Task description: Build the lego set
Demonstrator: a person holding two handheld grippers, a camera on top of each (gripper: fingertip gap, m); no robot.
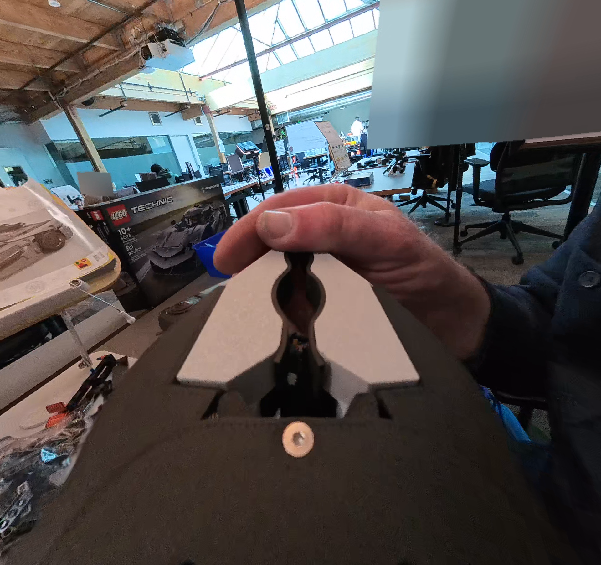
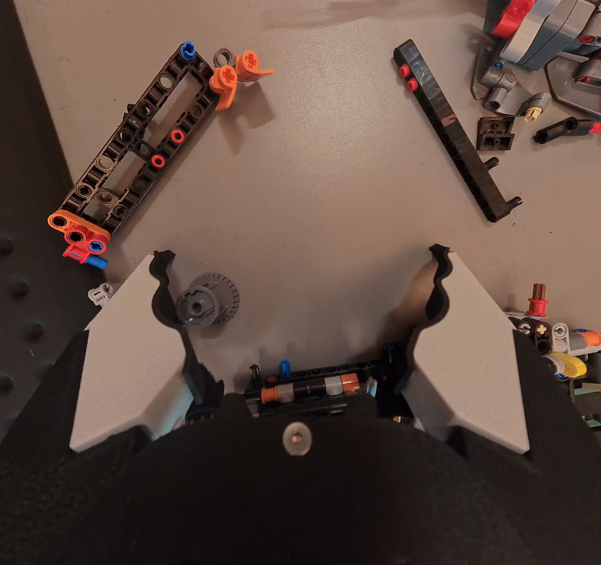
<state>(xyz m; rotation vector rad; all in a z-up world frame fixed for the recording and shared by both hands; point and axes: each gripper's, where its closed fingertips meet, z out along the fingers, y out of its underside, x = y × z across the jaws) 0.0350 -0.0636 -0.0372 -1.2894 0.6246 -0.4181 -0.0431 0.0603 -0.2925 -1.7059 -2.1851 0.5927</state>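
Note:
In the left wrist view my left gripper (image 1: 299, 256) points up and away from the table, its jaws nearly closed on a small dark lego part (image 1: 297, 354) deep in the gap. A person's bare hand (image 1: 341, 240) pinches over the fingertips. In the right wrist view my right gripper (image 2: 299, 250) is wide open and empty, looking down on the grey table (image 2: 309, 175). A black frame with orange and red ends (image 2: 130, 146) lies at the left, a long black beam (image 2: 455, 129) at the right. A grey gear (image 2: 208, 302) touches the left finger. A black and orange sub-assembly (image 2: 312, 386) sits low between the fingers.
Two orange connectors (image 2: 234, 74) lie by the frame's far end. A grey and red body section (image 2: 536, 22) and small loose parts (image 2: 494, 133) crowd the top right. The set's box (image 1: 169, 224), an instruction booklet (image 1: 39, 240), a blue bin (image 1: 211, 250) and parts bags (image 1: 26, 468) are at the left. The tips of one gripper are about 30 cm away from the tips of the other.

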